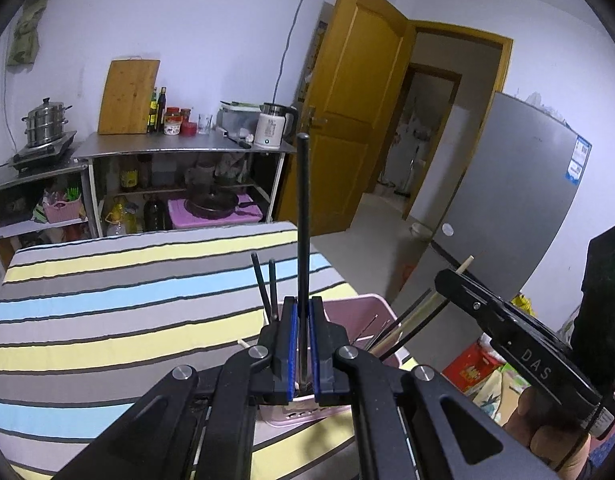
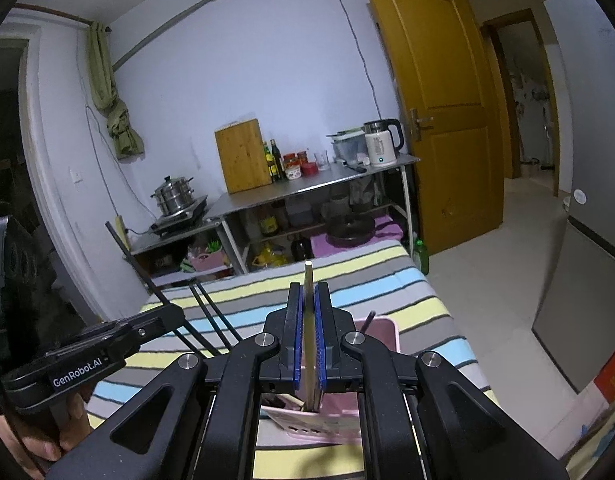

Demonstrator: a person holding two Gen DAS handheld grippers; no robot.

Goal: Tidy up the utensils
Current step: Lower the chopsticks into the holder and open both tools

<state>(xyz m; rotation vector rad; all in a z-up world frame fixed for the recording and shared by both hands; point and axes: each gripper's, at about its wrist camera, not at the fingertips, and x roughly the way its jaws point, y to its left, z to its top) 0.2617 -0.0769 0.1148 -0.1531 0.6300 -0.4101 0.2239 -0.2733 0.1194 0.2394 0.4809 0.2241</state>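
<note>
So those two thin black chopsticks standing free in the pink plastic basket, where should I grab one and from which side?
Grip one of the thin black chopsticks on its bare upper shaft, above the pink plastic basket rim. Come from the striped-cloth side: they lean out that way, and the left gripper with its own black stick crowds the middle. They stand close together, so take the outer one first.

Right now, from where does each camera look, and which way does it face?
Left wrist: on the left gripper, facing the striped table and shelves; shows its fingers shut on a black chopstick, the right gripper beside.
Right wrist: on the right gripper, same direction; holds a pale chopstick.
Shared: pink basket, yellow door.
</note>
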